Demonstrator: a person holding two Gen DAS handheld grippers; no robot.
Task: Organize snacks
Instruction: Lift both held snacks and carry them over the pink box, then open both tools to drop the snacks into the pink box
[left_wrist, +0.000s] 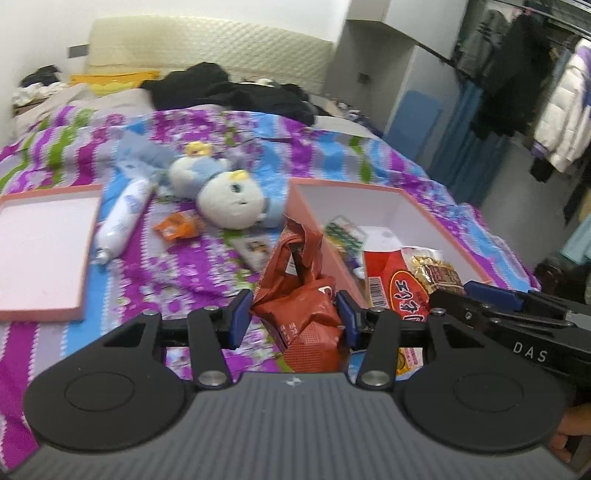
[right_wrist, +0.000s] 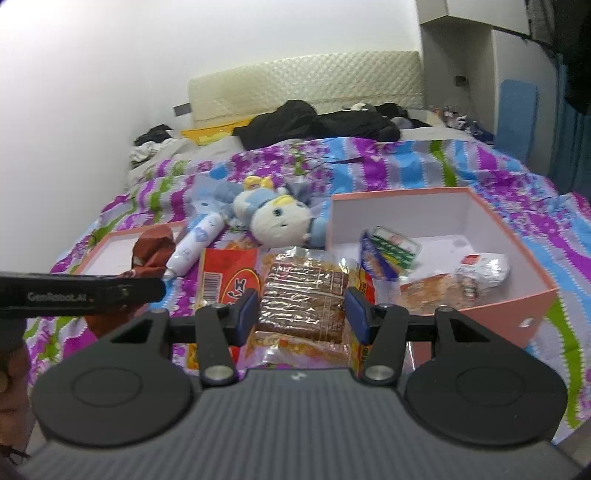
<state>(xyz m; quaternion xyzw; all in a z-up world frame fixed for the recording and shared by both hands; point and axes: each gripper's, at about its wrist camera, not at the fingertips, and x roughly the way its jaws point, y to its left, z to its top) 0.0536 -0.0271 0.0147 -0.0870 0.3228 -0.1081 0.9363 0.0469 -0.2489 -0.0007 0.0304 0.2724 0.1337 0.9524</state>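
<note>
Pink box (right_wrist: 436, 206) sat open on the bed, some snacks already inside. Step looked like mid-transfer: my right gripper (right_wrist: 302, 310) pinched the clear biscuit pack (right_wrist: 303, 291), my left gripper (left_wrist: 293, 319) pinched the red-brown packet (left_wrist: 299, 295) (both just beside the box). Next: carry over the rim, then release

A crumpled red-brown snack bag (left_wrist: 299, 314) is pinched upright just left of the open pink box (right_wrist: 517, 314), a clear pack of brown cakes (right_wrist: 303, 295) over a red-and-yellow packet (right_wrist: 225, 273) sits before it, and small packets (right_wrist: 391, 251) lie inside.
</note>
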